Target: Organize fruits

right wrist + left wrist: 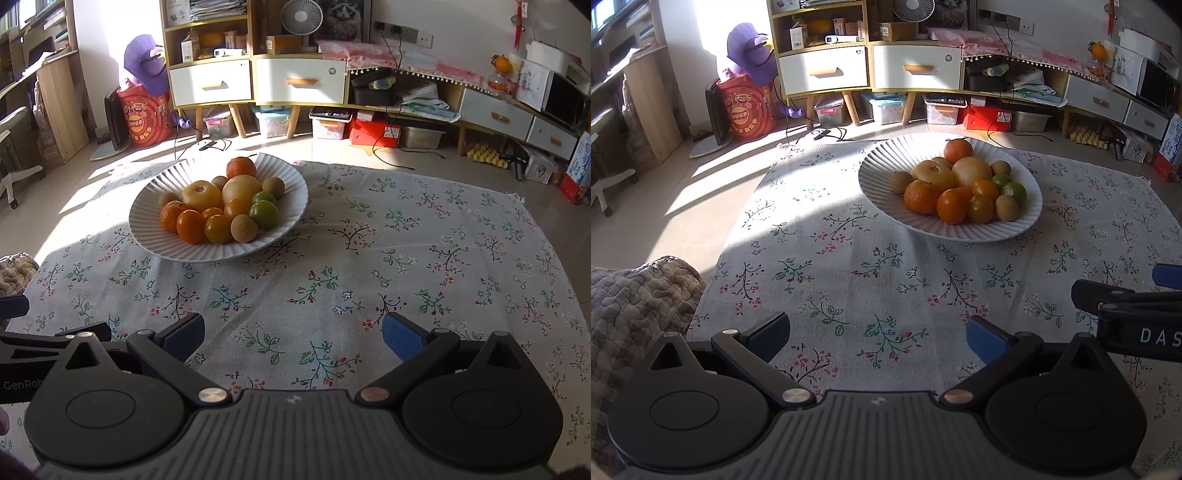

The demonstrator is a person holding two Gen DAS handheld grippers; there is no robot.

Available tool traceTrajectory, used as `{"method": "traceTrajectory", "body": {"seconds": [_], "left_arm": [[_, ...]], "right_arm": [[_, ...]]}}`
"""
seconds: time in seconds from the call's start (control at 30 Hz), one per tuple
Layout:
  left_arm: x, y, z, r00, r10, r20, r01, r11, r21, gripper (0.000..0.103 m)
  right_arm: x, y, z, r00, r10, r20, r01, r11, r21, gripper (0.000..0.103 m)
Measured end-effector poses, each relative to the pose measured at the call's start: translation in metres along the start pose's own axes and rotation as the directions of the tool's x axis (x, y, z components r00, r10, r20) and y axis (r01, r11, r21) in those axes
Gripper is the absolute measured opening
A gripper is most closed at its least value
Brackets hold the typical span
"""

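Observation:
A white ribbed plate point(882, 162) point(291, 192) stands on a floral cloth point(849, 266) point(369, 258) and holds several fruits: oranges point(921, 196) point(241, 167), two pale yellow apples point(971, 171) point(201, 195), green limes point(1014, 192) point(264, 214) and brown kiwis point(900, 182) point(243, 228). My left gripper point(877, 338) is open and empty, low over the cloth, short of the plate. My right gripper point(293, 338) is open and empty, also near the cloth's front. The right gripper's fingers show at the left view's right edge point(1108, 295).
A quilted cushion point(635, 317) lies at the cloth's left front corner. Beyond the cloth are floor, a cabinet with drawers point(864, 66) point(258, 81), storage boxes point(886, 109), cables and a red bucket point(748, 107). The cloth right of the plate is bare in the right wrist view.

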State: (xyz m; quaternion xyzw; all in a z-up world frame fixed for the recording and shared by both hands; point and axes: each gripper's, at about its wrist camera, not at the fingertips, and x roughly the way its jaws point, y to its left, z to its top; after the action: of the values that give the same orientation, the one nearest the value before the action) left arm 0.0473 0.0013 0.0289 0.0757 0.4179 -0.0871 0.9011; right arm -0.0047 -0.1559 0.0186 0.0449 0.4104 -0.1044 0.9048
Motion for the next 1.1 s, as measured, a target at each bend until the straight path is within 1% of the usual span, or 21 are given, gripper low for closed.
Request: {"method": "traceTrajectory", "body": {"seconds": [0.87, 1.1], "left_arm": [[0.0017, 0.0000, -0.0019, 1.000, 0.010, -0.004, -0.010, 1.000, 0.001, 0.093], [0.0001, -0.0015, -0.0015, 1.000, 0.011, 0.005, -0.011, 1.000, 0.003, 0.093]], "right_arm": [[0.0010, 0.0016, 0.0000, 1.000, 0.000, 0.000, 0.000, 1.000, -0.001, 0.103], [0.0018, 0.0028, -0.0004, 1.000, -0.001, 0.003, 0.001, 1.000, -0.001, 0.103]]}}
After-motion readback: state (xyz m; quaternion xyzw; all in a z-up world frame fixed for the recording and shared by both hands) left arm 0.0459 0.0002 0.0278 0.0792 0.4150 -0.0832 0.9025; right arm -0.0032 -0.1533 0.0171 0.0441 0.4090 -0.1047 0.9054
